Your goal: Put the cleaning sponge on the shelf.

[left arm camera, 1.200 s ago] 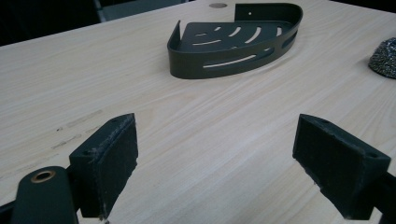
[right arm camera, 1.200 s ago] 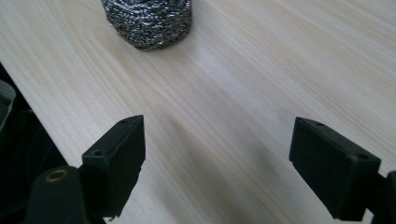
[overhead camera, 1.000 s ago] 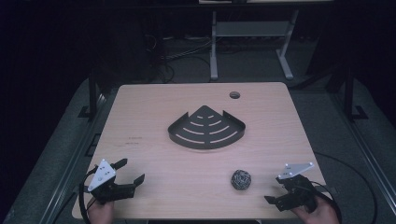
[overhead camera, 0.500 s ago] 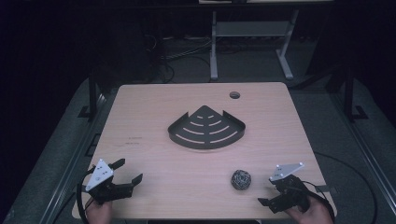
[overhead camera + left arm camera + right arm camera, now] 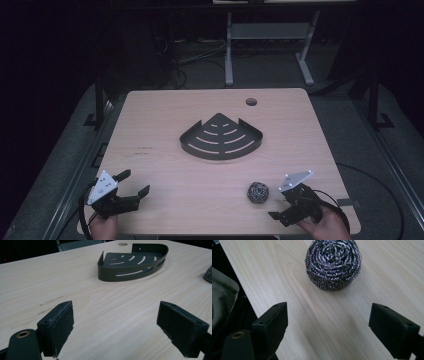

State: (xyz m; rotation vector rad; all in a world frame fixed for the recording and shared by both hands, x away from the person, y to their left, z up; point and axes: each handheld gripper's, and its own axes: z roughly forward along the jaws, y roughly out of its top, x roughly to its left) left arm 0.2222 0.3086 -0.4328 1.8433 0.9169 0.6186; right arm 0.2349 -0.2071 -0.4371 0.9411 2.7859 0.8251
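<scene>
The right hand-held gripper (image 5: pixel 280 210) sits low at the near right corner of the worktop (image 5: pixel 165 125), its jaws spread wide and empty; they have just been opening further, with nothing between the pads. That wide stance seems meant for the steel wool scourer (image 5: pixel 258 192), a round ball of coiled metal strands that rests on the wood just to the gripper's left. In the right gripper view the scourer (image 5: pixel 333 263) lies straight ahead of the jaws, near but apart from them, so the gripper looks lined up to move in and close around it.

The left hand-held gripper (image 5: pixel 134 186) waits at the near left corner, also released and holding nothing, pointed toward the middle. There stands the black corner shower caddy (image 5: pixel 221 136), a slotted quarter-round tray with its curved rim toward the person, well apart from the scourer; it is probably where the scourer is to go.
</scene>
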